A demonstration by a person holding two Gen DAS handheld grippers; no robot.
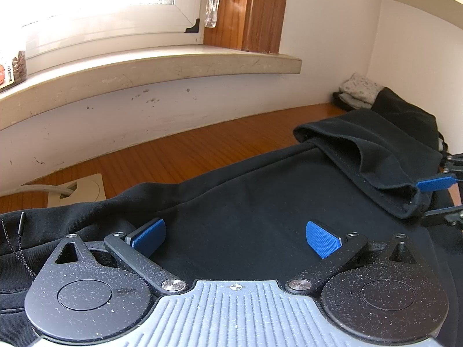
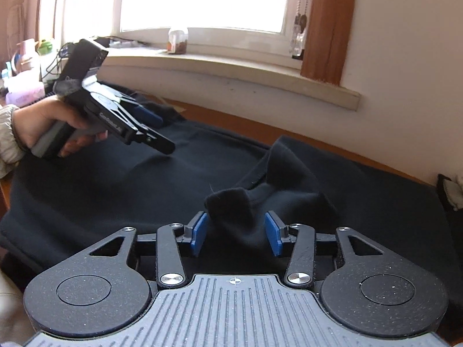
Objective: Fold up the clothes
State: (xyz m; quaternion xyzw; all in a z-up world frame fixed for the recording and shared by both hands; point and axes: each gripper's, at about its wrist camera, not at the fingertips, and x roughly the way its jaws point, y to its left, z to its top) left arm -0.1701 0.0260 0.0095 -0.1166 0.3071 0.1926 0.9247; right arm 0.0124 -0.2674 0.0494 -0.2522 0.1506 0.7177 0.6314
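Black garment [image 1: 260,202] — heavy knit, with a drawcord [image 1: 17,248] at its near-left edge, so likely a hoodie or joggers — lies spread over the wooden table [image 1: 202,144] under the window sill [image 1: 144,69].

Left tool [image 1: 235,238]: fingers spread wide, nothing between the blue pads [image 1: 322,243], hovering low over the flat cloth. In the right-wrist view a hand [image 2: 43,127] grips it above the garment's far-left part.

Right tool [image 2: 235,234]: pads partly closed, a raised cuff or corner [image 2: 228,202] standing between them. Whether they actually pinch it — cannot tell; a gap shows on each side. In the left-wrist view a lifted flap [image 1: 361,156] is draped over toward that tool's blue finger [image 1: 435,183].

Risks from here:
- Flap slips if the pads are not seated on the cloth; thick knit bunched between them could spring out.
- With the left tool holding nothing, any pull by the right may drag the whole garment across the smooth table rather than crease it.
- Fold line could go crooked; the flap is already rumpled.
- Drawcord may snag on the left tool's linkage.
- Stacked cloth [image 1: 358,89] in the far corner could get nudged.
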